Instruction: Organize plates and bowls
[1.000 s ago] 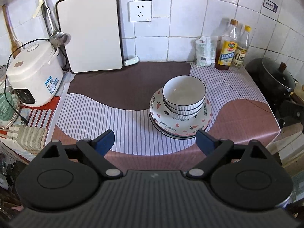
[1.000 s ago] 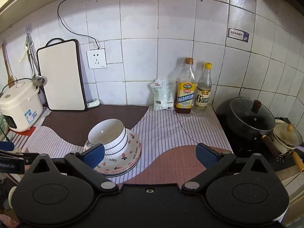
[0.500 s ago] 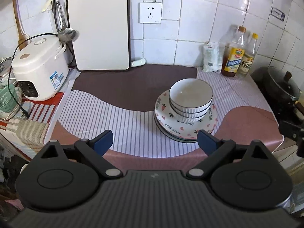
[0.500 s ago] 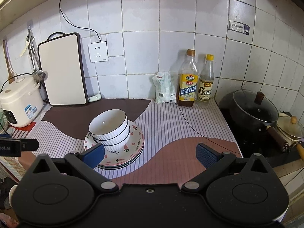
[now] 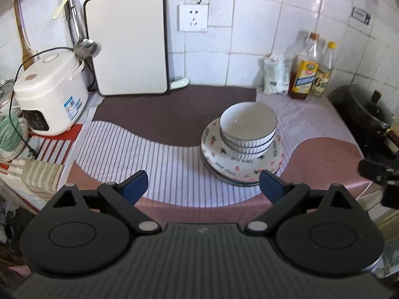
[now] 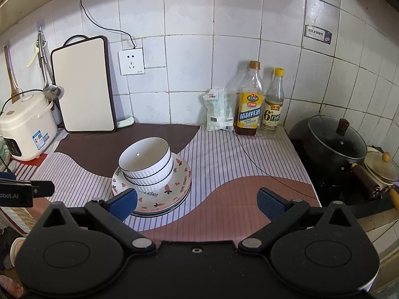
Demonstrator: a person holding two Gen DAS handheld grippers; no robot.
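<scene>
Bowls [image 5: 248,127] sat stacked on plates [image 5: 240,159]; both grippers [image 5: 203,186] [image 6: 197,203] hung clear, fingers apart, empty; stacking appeared complete.

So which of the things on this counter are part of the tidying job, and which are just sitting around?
Part of the job:
- stacked bowls
- plates underneath them

Just lying about:
- rice cooker
- cutting board
- two bottles
- white packet
- lidded black pot

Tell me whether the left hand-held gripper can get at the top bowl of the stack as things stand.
Probably yes. The left hand-held gripper is open and empty, and only bare striped cloth lies between it and the top bowl, which sits uncovered on the plates.
</scene>
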